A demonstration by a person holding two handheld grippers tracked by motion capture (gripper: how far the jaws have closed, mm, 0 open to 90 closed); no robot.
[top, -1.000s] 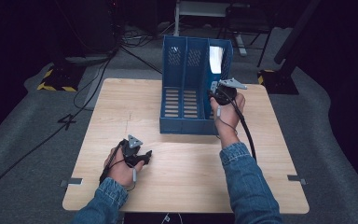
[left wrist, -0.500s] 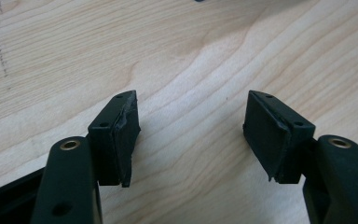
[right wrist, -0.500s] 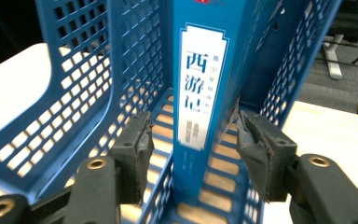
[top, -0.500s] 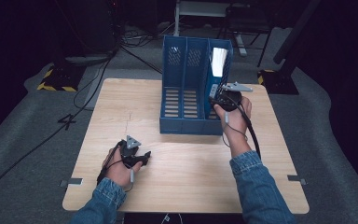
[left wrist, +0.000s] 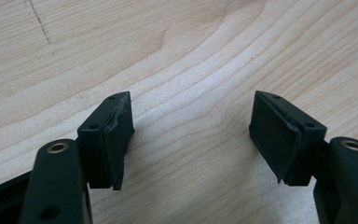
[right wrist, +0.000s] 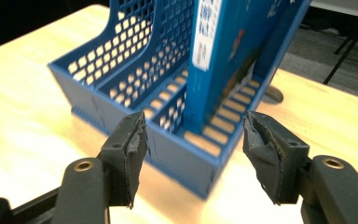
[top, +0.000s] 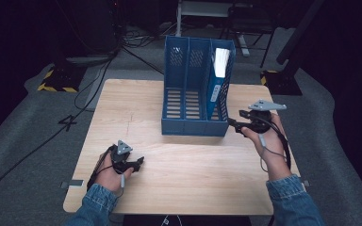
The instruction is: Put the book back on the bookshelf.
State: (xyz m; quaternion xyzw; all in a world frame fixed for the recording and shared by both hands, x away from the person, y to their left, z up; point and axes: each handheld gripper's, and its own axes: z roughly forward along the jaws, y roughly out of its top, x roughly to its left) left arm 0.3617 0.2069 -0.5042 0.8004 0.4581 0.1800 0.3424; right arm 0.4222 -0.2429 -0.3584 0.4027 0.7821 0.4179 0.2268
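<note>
In the high view, the right gripper (top: 232,123) has pulled back from the blue file rack (top: 195,128) to the table beside the rack's right front corner. Its jaws have just been opening and nothing sits between them. The blue book (top: 215,80) it gripped a second ago now stands on its own in the rightmost of the rack's 3 compartments; the other 2 compartments hold nothing. I judge the placing done and the hand clear. The left gripper (top: 139,162) rests on the wooden table (top: 122,108) near its front edge, well apart from the rack.

In the left gripper view, its jaws stand wide over bare wood, having just opened a little further.

In the right gripper view, the parted jaws frame the rack's near corner, and the book stands upright in its slot.
</note>
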